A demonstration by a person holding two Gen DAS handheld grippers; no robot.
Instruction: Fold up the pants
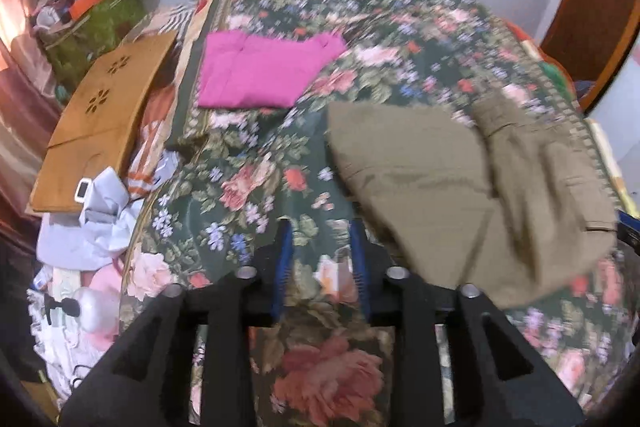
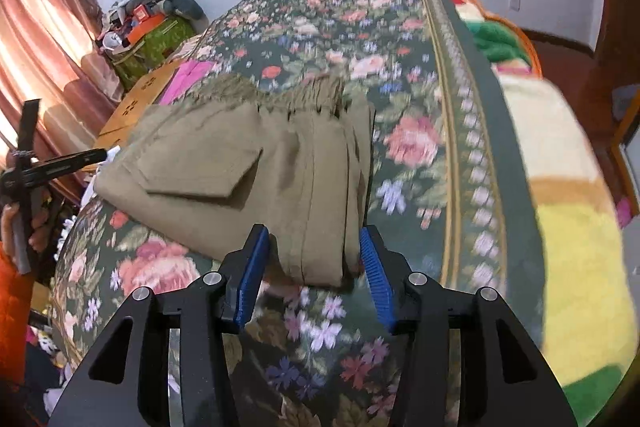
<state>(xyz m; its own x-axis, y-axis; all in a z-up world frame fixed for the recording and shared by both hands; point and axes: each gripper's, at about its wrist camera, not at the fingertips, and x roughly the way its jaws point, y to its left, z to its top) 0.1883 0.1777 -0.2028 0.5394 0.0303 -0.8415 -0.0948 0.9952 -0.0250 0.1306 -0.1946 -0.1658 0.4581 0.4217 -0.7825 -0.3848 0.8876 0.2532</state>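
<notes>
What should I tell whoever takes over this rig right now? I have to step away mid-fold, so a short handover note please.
Left gripper: open, holding nothing, over the floral bedspread beside the pants.
Right gripper: blue pads either side of the near folded edge of the khaki pants; whether they press on it is unclear.
Pants: lying on the bedspread, already folded into a thick compact bundle, pocket flap on top.
A folded pink garment lies farther back on the bed.
Left: probably check the right grip, let go, and tidy or set the bundle aside.
</notes>
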